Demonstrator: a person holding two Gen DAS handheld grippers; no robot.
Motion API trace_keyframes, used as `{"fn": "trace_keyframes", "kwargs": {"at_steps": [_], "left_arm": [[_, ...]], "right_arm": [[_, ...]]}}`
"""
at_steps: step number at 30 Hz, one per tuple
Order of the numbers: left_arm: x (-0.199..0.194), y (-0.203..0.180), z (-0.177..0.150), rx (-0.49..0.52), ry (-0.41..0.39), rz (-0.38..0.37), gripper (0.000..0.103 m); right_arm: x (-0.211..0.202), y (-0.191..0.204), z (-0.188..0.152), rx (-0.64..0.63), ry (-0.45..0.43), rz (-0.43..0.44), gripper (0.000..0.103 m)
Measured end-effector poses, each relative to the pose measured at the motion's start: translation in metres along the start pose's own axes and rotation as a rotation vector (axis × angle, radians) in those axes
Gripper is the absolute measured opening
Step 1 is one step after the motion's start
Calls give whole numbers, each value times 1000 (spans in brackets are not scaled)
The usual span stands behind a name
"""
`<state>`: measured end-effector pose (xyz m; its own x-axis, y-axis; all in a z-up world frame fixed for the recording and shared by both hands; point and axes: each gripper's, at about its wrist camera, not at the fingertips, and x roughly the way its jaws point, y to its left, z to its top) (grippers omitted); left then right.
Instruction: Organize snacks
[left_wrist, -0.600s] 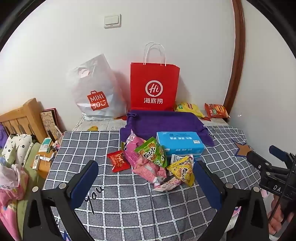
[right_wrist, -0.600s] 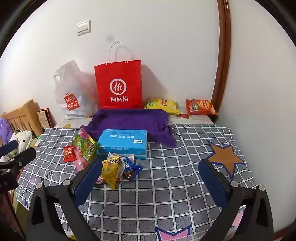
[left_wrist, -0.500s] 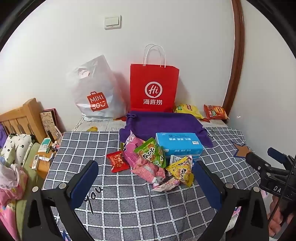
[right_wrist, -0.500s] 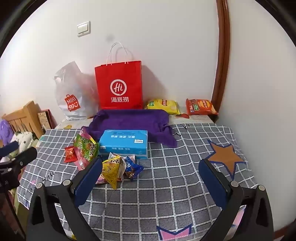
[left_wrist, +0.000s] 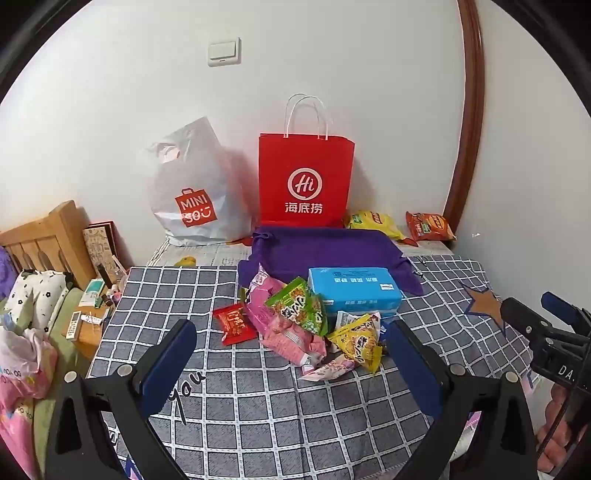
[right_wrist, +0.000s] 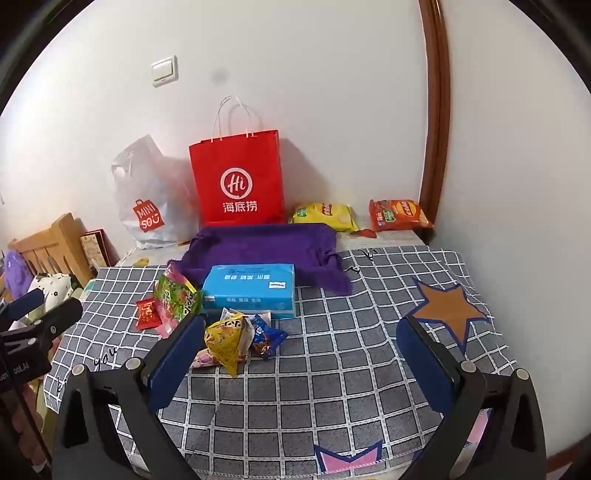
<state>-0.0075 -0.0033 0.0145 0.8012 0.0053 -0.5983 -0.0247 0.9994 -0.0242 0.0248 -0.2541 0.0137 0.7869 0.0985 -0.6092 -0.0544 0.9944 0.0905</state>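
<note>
Two black grippers, left gripper (left_wrist: 291, 354) and right gripper (right_wrist: 301, 345), hovered spread and empty above the grey checked cloth (left_wrist: 332, 413); crinkled snack packets (left_wrist: 295, 321) lay heaped beside a blue tissue box (left_wrist: 354, 291).

White wall (left_wrist: 369, 74) with light switch (left_wrist: 224, 52); brown wooden trim (left_wrist: 466, 122) running up at right. Wooden headboard (left_wrist: 44, 240) past worktop's left edge. Grey checked cloth (left_wrist: 295, 406) covers worktop.
</note>
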Motion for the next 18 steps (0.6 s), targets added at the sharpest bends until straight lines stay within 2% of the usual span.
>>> {"fn": "trace_keyframes", "kwargs": {"at_steps": [14, 18], "left_arm": [[-3, -6, -8, 3, -11, -30, 103], [-3, -9, -11, 9, -17, -8, 103]], "right_arm": [[-5, -1, -4, 10, -10, 9, 103], [-8, -1, -5, 13, -16, 18, 103]]}}
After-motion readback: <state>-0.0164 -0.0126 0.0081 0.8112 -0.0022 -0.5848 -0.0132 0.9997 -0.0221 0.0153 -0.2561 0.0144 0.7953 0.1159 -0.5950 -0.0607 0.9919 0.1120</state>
